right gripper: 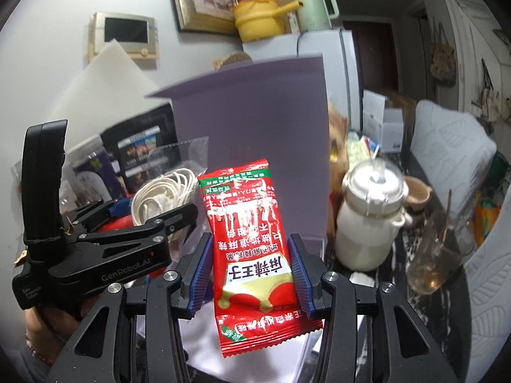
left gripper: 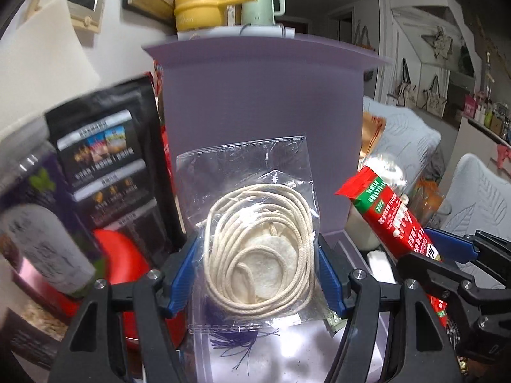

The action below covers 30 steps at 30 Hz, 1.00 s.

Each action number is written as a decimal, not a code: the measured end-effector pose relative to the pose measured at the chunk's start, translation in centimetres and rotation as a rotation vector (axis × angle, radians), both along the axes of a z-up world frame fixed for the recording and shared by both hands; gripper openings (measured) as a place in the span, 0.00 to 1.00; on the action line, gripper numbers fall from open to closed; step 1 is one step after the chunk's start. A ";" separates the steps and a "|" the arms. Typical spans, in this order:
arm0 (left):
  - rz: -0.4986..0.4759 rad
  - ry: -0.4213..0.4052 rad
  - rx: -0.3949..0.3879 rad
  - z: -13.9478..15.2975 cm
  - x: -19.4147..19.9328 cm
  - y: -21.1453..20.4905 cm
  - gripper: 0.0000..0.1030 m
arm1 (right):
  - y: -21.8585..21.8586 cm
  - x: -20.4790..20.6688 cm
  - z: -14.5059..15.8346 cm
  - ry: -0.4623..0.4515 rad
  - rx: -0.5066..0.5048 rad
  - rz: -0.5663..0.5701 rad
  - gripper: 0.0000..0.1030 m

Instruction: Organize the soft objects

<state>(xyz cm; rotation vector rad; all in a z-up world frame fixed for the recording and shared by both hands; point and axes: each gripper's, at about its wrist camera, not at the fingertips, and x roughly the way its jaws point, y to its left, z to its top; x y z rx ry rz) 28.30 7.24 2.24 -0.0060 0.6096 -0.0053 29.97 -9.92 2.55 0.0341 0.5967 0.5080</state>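
Note:
My left gripper (left gripper: 258,271) is shut on a clear plastic bag of coiled white cord (left gripper: 258,239) and holds it upright in front of a purple box with its lid raised (left gripper: 262,95). My right gripper (right gripper: 250,274) is shut on a red sauce packet (right gripper: 249,249) with white lettering, also held upright before the purple box (right gripper: 255,121). In the left wrist view the packet (left gripper: 386,210) and the right gripper (left gripper: 447,255) show at the right. In the right wrist view the left gripper (right gripper: 140,220) and the cord bag (right gripper: 166,191) show at the left.
A black snack pouch (left gripper: 108,159), a purple jar (left gripper: 35,217) and a red object (left gripper: 124,255) stand left of the box. A white lidded bottle (right gripper: 370,220) and a glass with a spoon (right gripper: 437,255) stand at the right. A yellow pot (left gripper: 198,6) and green kettle (left gripper: 262,0) sit behind.

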 end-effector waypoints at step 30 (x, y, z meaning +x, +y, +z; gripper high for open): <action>0.020 0.319 -0.010 -9.1 4.9 -0.4 0.65 | 1.3 4.6 -8.2 0.241 -0.097 -0.025 0.45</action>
